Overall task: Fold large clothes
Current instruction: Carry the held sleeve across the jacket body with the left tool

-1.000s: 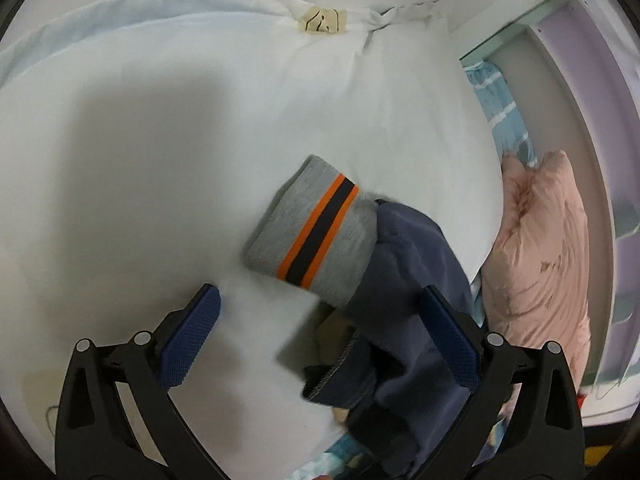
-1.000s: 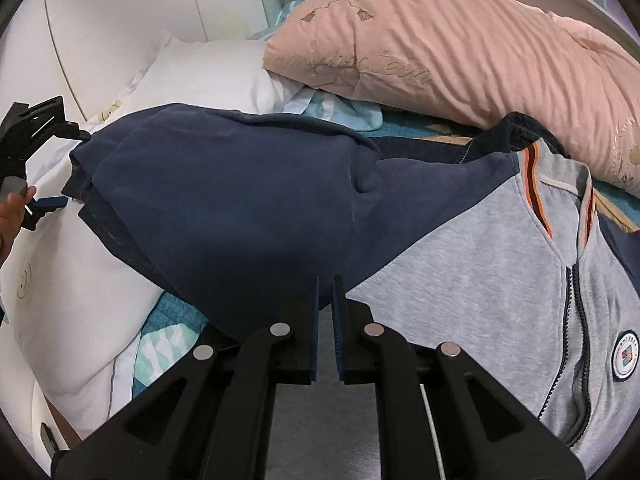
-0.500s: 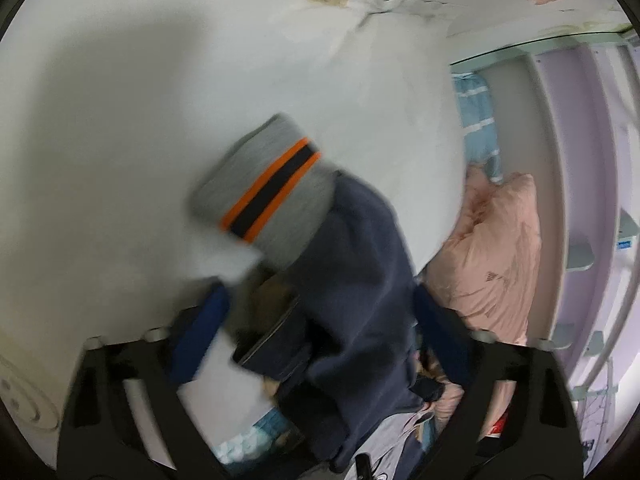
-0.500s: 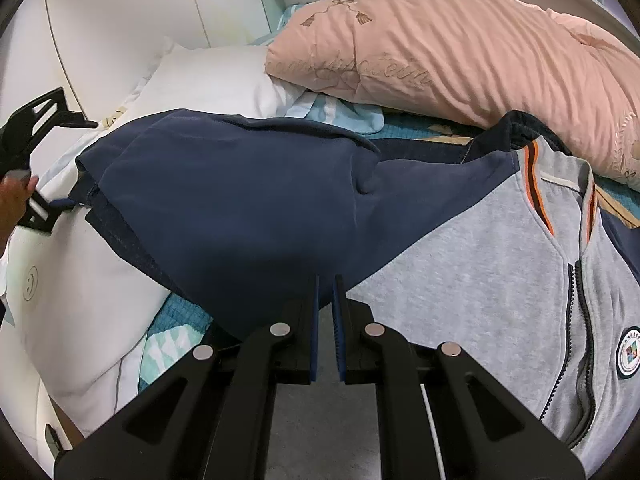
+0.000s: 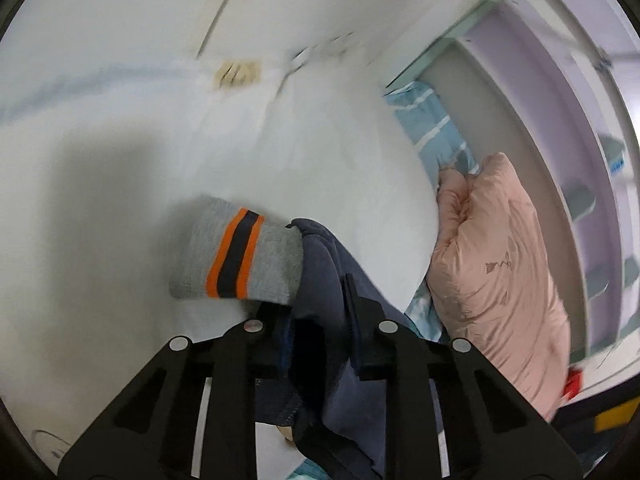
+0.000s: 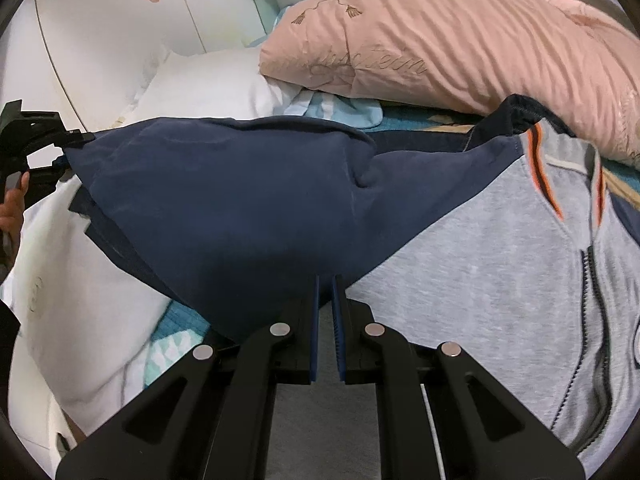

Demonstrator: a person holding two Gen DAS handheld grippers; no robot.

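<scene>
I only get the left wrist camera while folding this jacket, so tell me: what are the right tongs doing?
Observer: The right tongs are shut, tips where the navy sleeve meets the grey front. I cannot tell whether cloth is pinched.
Operator: Is it zipped?
Observer: The zipper looks closed up the grey front.
Operator: Anything lying on it?
Observer: The pink pillow sits just behind the collar, not over the front.

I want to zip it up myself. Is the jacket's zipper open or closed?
Closed, as far as it shows. On the jacket, the zipper runs as one joined line down the grey front; its lower end leaves the picture.
</scene>
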